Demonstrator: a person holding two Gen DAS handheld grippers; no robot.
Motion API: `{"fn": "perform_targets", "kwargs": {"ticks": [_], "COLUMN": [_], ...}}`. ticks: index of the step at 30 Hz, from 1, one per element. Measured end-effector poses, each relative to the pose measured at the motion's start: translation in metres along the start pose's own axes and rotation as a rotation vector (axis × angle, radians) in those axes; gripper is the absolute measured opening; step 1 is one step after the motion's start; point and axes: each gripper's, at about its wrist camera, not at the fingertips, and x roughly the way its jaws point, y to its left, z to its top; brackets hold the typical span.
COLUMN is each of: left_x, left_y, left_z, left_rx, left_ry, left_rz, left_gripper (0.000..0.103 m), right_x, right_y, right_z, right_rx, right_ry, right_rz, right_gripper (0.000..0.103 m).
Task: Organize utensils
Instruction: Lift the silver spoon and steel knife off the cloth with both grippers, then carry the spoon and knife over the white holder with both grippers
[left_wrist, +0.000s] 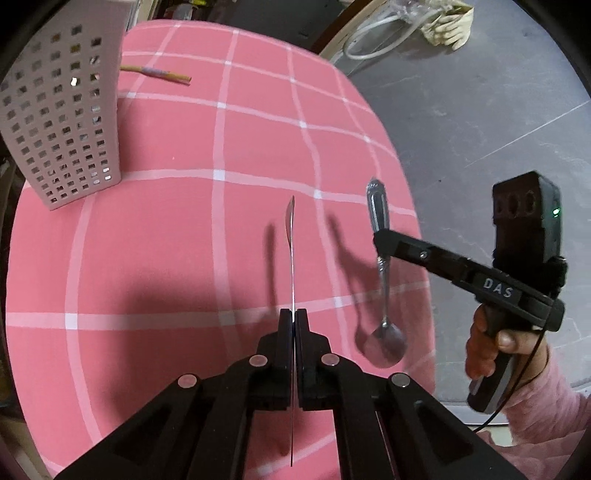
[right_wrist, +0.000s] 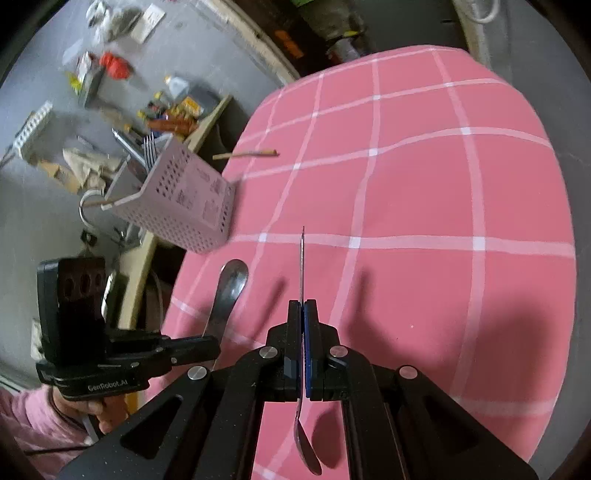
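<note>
Left wrist view: left gripper (left_wrist: 294, 321) is clamped narrow on a thin shiny metal utensil (left_wrist: 291, 254), seen edge-on, running straight ahead of the fingers and back under them; which end is forward can't be told from here. Ahead and to the left, the white perforated square utensil holder (left_wrist: 59, 122) stands on the pink tablecloth w/ white grid lines (left_wrist: 184, 240). Just past the holder lies a tan wooden chopstick (left_wrist: 157, 74) flat on the cloth. To the right, the right gripper (left_wrist: 380, 240) pinches the ornate handle of a silver metal spoon (left_wrist: 384, 295), bowl hanging low, above the cloth, near its edge.

Right wrist view: right gripper (right_wrist: 303, 314) is closed tight on that silver spoon (right_wrist: 302, 266), handle pointing ahead, bowl trailing back below the fingers. To the left, the left gripper (right_wrist: 208, 347) holds the other utensil (right_wrist: 227, 291), whose rounded spoon-like end sticks up. Further ahead-left sits the holder (right_wrist: 181, 195), w/ metal forks (right_wrist: 149, 147) poking out of its top. The chopstick (right_wrist: 245, 154) lies beyond it at the cloth (right_wrist: 406, 184) edge.
</note>
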Motion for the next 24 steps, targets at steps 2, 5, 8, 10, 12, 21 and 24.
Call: {"fn": "perform_targets", "kwargs": {"ticks": [2, 5, 8, 10, 12, 21, 24], "left_x": [-0.012, -0.037, -0.064, -0.086, -0.107, -0.196, -0.210], "left_y": [0.000, -0.007, -0.013, -0.013, -0.014, 0.005, 0.021], "left_z": [-0.002, -0.001, 0.001, 0.005, 0.008, 0.041, 0.060], "left_rx": [0.014, 0.046, 0.056, 0.062, 0.076, 0.102, 0.072], "left_ry": [-0.037, -0.126, -0.236, -0.313, -0.378, -0.688, -0.751], "left_rz": [-0.013, -0.032, -0.052, -0.068, -0.080, -0.089, -0.092], "left_gripper": [0.002, 0.002, 0.002, 0.002, 0.002, 0.002, 0.002], "right_x": [-0.010, -0.027, -0.042, -0.051, -0.059, -0.065, -0.055], "right_y": [0.007, 0.019, 0.037, 0.054, 0.071, 0.146, 0.170], "right_z": [-0.001, 0.004, 0.014, 0.022, 0.030, 0.075, 0.088], "right_rx": [0.005, 0.001, -0.027, -0.059, -0.089, -0.180, -0.199], "right_ry": [-0.055, -0.150, -0.249, -0.312, -0.375, -0.570, -0.605], "right_rz": [-0.002, 0.015, 0.034, 0.055, 0.099, 0.242, 0.262], "right_gripper": [0.002, 0.002, 0.002, 0.002, 0.002, 0.002, 0.002]}}
